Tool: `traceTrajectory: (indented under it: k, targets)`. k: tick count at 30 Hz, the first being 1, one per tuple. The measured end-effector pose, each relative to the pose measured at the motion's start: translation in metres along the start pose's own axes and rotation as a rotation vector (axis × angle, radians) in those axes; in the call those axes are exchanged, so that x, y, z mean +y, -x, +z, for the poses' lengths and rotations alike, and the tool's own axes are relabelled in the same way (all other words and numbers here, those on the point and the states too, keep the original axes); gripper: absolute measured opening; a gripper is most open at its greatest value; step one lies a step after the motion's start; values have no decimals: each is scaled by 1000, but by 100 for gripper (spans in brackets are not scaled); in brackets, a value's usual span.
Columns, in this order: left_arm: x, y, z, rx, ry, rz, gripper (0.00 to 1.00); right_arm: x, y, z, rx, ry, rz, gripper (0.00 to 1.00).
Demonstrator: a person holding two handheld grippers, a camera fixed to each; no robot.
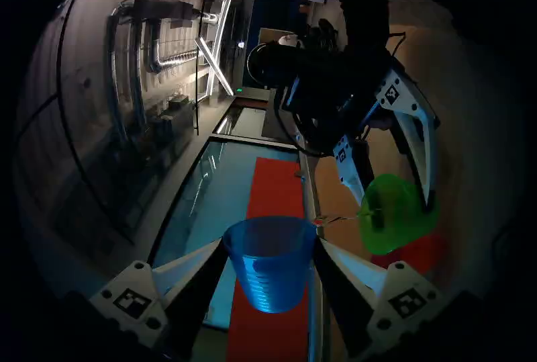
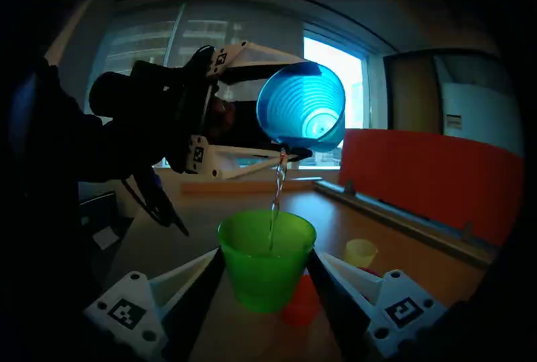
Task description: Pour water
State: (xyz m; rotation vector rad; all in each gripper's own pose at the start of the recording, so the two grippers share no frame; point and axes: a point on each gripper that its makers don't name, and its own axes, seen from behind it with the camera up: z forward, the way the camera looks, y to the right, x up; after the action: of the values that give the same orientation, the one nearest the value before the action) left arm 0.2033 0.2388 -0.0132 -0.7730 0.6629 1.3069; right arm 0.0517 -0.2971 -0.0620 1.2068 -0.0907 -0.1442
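Blue plastic cup [image 1: 272, 264] sits closest to the lens in the left gripper view, clamped between the two fingers [image 1: 194, 275] of the left gripper [image 1: 270, 248], which press on its ribbed sides from either flank. In the right gripper view this cup is held high and tipped well over, its mouth facing down and toward the camera.

Water [image 2: 276, 191] falls in one thin, twisting stream from the lowest point of the blue rim. The stream runs straight down into the open mouth of the green plastic cup [image 2: 267, 261] directly beneath. The two cups are apart, joined only by the stream.

Green cup is upright in the right gripper view, gripped between the fingers [image 2: 188, 278] of the right gripper [image 2: 266, 254], one finger tight against each side. The left gripper view shows the same cup farther off, held by that other gripper.

Small red cup [image 2: 302, 301] stands just behind the green cup's base, partly hidden by it. Small yellow cup [image 2: 360, 251] stands on the wooden table [image 2: 201, 221] to the right, apart from both.

Red partition panel [image 2: 429, 174] runs along the table's far edge on the right. Bright window [image 2: 329, 80] lies behind the blue cup. Lighting is dim in the left gripper view, and the background there is hard to make out.
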Motion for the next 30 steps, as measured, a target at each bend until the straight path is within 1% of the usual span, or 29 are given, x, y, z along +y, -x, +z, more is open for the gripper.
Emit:
traceTrajectory:
  k: [6,12,18,30]
  targets:
    - [-1,-1,0,3,-1,4,87,0,-1,0,2,-2,1,87]
    - [-1,-1,-1,0,-2,22,87,-1,-2,0,1,-3,-2,87]
    - [-4,-1,-1,-3,-12,32,87,-2,-3,0,1,-2,-4,87]
    - [0,-4,0,1,1,69,87,-1,-3,-1,3,-1,-6,87]
